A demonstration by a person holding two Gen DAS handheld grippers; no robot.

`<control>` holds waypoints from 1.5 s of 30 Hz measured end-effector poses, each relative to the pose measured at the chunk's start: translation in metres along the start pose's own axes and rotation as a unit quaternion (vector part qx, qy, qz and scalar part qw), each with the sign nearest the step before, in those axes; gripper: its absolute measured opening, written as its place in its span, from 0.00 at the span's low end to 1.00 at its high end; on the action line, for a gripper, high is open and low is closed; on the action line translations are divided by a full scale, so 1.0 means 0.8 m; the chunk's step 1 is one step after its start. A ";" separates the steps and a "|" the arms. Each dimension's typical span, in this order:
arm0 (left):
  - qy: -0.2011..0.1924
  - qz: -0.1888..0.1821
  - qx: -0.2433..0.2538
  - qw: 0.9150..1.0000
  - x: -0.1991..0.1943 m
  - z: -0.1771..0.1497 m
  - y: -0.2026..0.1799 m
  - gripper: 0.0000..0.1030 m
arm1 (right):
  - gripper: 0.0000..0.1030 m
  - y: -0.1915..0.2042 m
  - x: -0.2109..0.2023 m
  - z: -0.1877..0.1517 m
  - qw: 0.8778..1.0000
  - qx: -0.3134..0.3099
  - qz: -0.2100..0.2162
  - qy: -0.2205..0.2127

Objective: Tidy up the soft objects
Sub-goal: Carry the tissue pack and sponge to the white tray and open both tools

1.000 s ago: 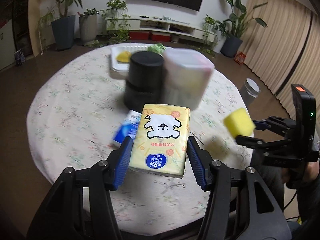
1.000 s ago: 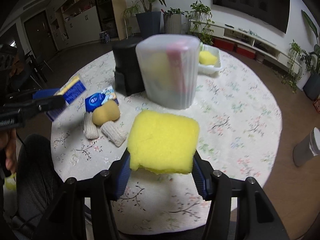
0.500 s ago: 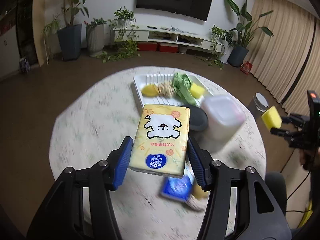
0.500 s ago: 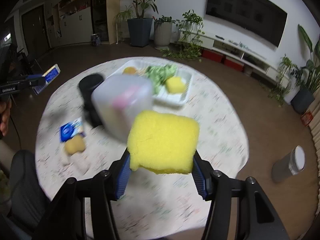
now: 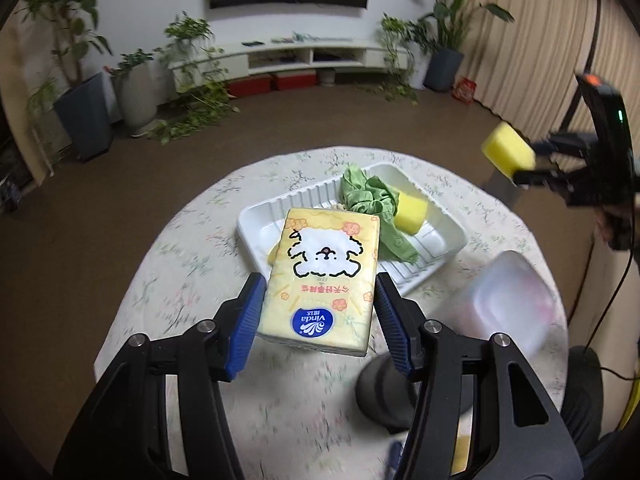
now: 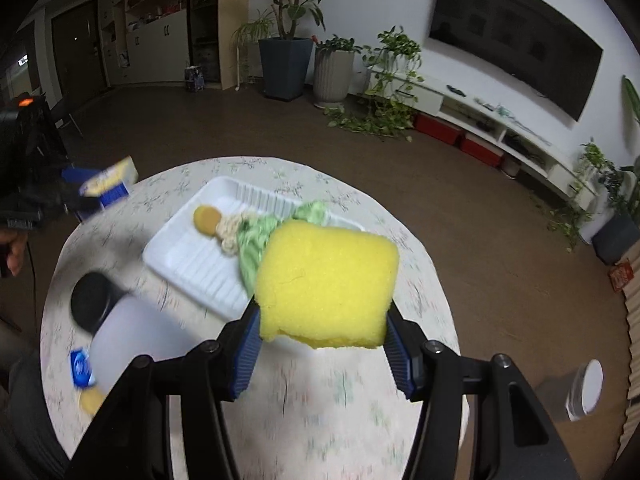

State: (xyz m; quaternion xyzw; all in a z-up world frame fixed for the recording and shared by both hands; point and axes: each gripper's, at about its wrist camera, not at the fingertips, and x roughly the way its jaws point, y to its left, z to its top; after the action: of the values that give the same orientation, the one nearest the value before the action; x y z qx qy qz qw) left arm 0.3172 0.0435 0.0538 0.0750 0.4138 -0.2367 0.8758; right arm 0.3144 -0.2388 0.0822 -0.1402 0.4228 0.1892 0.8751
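My left gripper (image 5: pixel 320 320) is shut on a yellow tissue pack (image 5: pixel 324 276) with a white dog printed on it, held in the air over the near edge of the white tray (image 5: pixel 444 220). My right gripper (image 6: pixel 320 336) is shut on a yellow sponge (image 6: pixel 326 284), also in the air above the tray (image 6: pixel 188 264). In the tray lie a green cloth (image 5: pixel 370 196), a second yellow sponge (image 5: pixel 410 214), a cream knitted piece (image 6: pixel 230 230) and a brown-yellow round piece (image 6: pixel 206 218). The left wrist view shows the right gripper with its sponge (image 5: pixel 508 152) at the far right.
A round table with a flowered cloth (image 5: pixel 192 264) carries a translucent lidded tub (image 5: pixel 508 304) and a black cylinder (image 6: pixel 92 300) beside it. A blue tissue packet (image 6: pixel 80 368) and a yellowish soft piece (image 6: pixel 90 400) lie at the table's left edge. A grey bin (image 6: pixel 586 390) stands on the floor.
Both grippers have swung across the table with their loads and risen a little. The tray has come from the far side to right under them; the tub and cylinder now lie behind.
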 end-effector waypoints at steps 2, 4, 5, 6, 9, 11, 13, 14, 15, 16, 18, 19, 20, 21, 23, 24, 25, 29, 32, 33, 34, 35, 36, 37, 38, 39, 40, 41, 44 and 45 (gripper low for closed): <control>0.012 -0.006 0.009 1.000 0.028 0.004 0.003 0.51 | 0.56 0.004 0.027 0.015 1.000 -0.015 0.012 0.005; 0.023 -0.013 0.015 1.000 0.050 0.006 0.006 0.51 | 0.56 0.008 0.057 0.024 0.999 -0.036 0.025 0.015; 0.026 -0.015 0.017 0.999 0.058 0.007 0.007 0.51 | 0.56 0.011 0.072 0.026 0.998 -0.047 0.027 0.022; 0.031 -0.020 0.019 0.999 0.068 0.005 0.008 0.51 | 0.56 0.012 0.085 0.026 0.998 -0.053 0.032 0.027; 0.042 -0.030 0.028 0.998 0.091 0.004 0.007 0.51 | 0.56 0.015 0.113 0.022 0.996 -0.062 0.048 0.040; 0.048 -0.035 0.035 0.998 0.105 0.001 0.005 0.51 | 0.56 0.020 0.135 0.017 0.995 -0.071 0.057 0.051; 0.051 -0.041 0.037 0.997 0.114 0.000 0.004 0.51 | 0.56 0.025 0.149 0.012 0.993 -0.078 0.064 0.057; 0.052 -0.042 0.039 0.997 0.118 -0.001 0.003 0.51 | 0.57 0.027 0.156 0.009 0.993 -0.083 0.065 0.060; 0.052 -0.043 0.040 0.997 0.121 -0.002 0.003 0.51 | 0.57 0.028 0.161 0.008 0.992 -0.085 0.064 0.062; 0.054 -0.044 0.040 0.997 0.124 -0.002 0.002 0.51 | 0.57 0.028 0.164 0.006 0.992 -0.086 0.065 0.062; 0.059 -0.043 0.041 0.996 0.131 -0.003 0.000 0.52 | 0.57 0.025 0.170 0.004 0.992 -0.081 0.070 0.061; 0.064 -0.041 0.043 0.996 0.135 -0.004 -0.001 0.52 | 0.57 0.025 0.173 0.003 0.992 -0.081 0.070 0.063; 0.068 -0.040 0.048 0.996 0.139 -0.007 -0.004 0.52 | 0.57 0.026 0.175 0.001 0.992 -0.083 0.067 0.064; 0.071 -0.038 0.052 0.995 0.140 -0.009 -0.007 0.52 | 0.57 0.027 0.176 -0.001 0.992 -0.086 0.065 0.065; 0.076 -0.036 0.059 0.995 0.145 -0.015 -0.010 0.52 | 0.57 0.029 0.179 -0.005 0.992 -0.090 0.061 0.068; 0.077 -0.037 0.060 0.995 0.146 -0.016 -0.011 0.52 | 0.58 0.029 0.179 -0.006 0.992 -0.092 0.059 0.069; 0.078 -0.037 0.061 0.994 0.148 -0.018 -0.012 0.52 | 0.58 0.029 0.181 -0.007 0.992 -0.092 0.058 0.069; 0.078 -0.038 0.058 0.994 0.150 -0.021 -0.012 0.52 | 0.60 0.028 0.183 -0.009 0.992 -0.089 0.058 0.072; 0.081 -0.037 0.057 0.994 0.149 -0.021 -0.012 0.58 | 0.62 0.027 0.185 -0.008 0.991 -0.088 0.060 0.079; 0.081 -0.036 0.057 0.994 0.149 -0.021 -0.011 0.61 | 0.62 0.026 0.185 -0.008 0.991 -0.087 0.061 0.079; 0.080 -0.036 0.057 0.995 0.148 -0.022 -0.011 0.65 | 0.64 0.025 0.184 -0.010 0.991 -0.087 0.061 0.078; 0.078 -0.036 0.057 0.995 0.148 -0.021 -0.009 0.65 | 0.64 0.024 0.182 -0.010 0.992 -0.087 0.057 0.076; 0.077 -0.034 0.056 0.995 0.147 -0.021 -0.007 0.66 | 0.66 0.023 0.180 -0.010 0.992 -0.086 0.057 0.074; 0.074 -0.033 0.055 0.995 0.145 -0.021 -0.006 0.68 | 0.67 0.023 0.179 -0.010 0.992 -0.086 0.056 0.074; 0.071 -0.035 0.051 0.996 0.142 -0.021 -0.004 0.70 | 0.69 0.022 0.178 -0.011 0.992 -0.085 0.054 0.071; 0.069 -0.035 0.049 0.996 0.141 -0.021 -0.003 0.71 | 0.72 0.022 0.177 -0.011 0.993 -0.083 0.054 0.070; 0.068 -0.036 0.047 0.996 0.138 -0.020 -0.002 0.71 | 0.75 0.021 0.176 -0.011 0.993 -0.082 0.055 0.069; 0.065 -0.037 0.046 0.996 0.135 -0.019 -0.001 0.71 | 0.77 0.020 0.174 -0.011 0.993 -0.080 0.057 0.066; 0.056 -0.036 0.044 0.997 0.127 -0.015 0.002 0.72 | 0.81 0.020 0.168 -0.010 0.993 -0.082 0.060 0.061; 0.053 -0.035 0.043 0.997 0.124 -0.014 0.002 0.72 | 0.84 0.018 0.165 -0.011 0.993 -0.082 0.060 0.059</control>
State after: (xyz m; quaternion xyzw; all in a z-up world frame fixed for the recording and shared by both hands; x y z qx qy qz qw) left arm 0.3644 0.0137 -0.0295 0.1107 0.4510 -0.2809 0.8399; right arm 0.3776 -0.2012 -0.0291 -0.1972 0.4648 0.2671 0.8208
